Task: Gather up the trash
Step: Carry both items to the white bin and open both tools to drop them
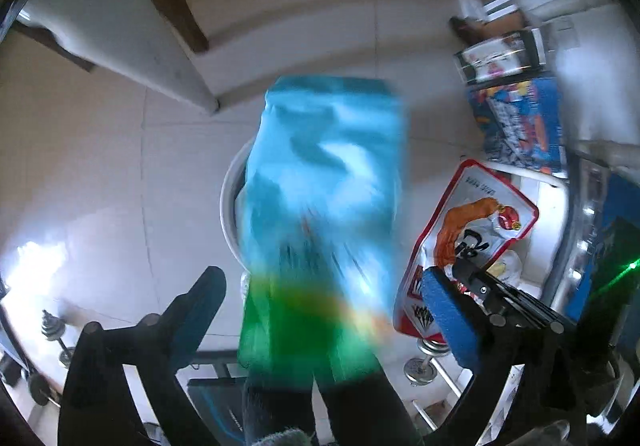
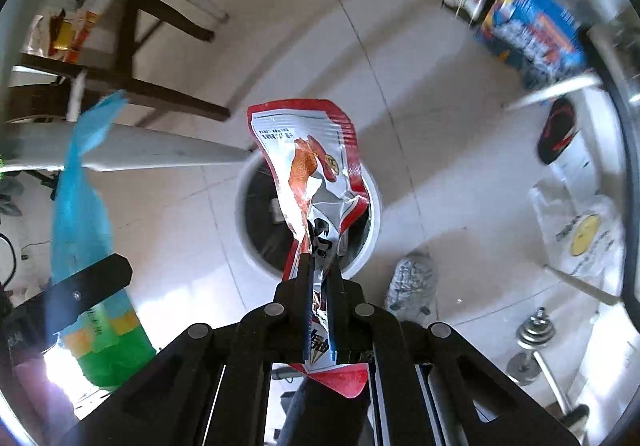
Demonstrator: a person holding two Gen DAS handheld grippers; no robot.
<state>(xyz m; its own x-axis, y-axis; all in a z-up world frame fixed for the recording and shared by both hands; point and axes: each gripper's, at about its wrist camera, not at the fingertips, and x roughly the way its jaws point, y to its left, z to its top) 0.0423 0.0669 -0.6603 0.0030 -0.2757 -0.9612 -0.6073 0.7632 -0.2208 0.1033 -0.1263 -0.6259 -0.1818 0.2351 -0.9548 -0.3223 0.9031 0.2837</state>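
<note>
A blurred blue and green snack bag (image 1: 324, 221) hangs between the spread fingers of my left gripper (image 1: 320, 306), which is open, above a round white bin (image 1: 229, 201). The bag looks loose and in motion. It also shows in the right wrist view (image 2: 82, 213) at the left. My right gripper (image 2: 320, 266) is shut on a red and white snack wrapper (image 2: 312, 165) and holds it over the white bin (image 2: 244, 213) with a dark liner. That wrapper shows in the left wrist view (image 1: 472, 230) at the right.
A white table with dark wooden legs (image 2: 168, 25) stands beyond the bin. A blue printed box (image 2: 532, 33) and other boxes lie at the right. Small dumbbells (image 2: 532, 342), a grey slipper (image 2: 412, 278) and a plastic bag (image 2: 580, 230) lie on the tiled floor.
</note>
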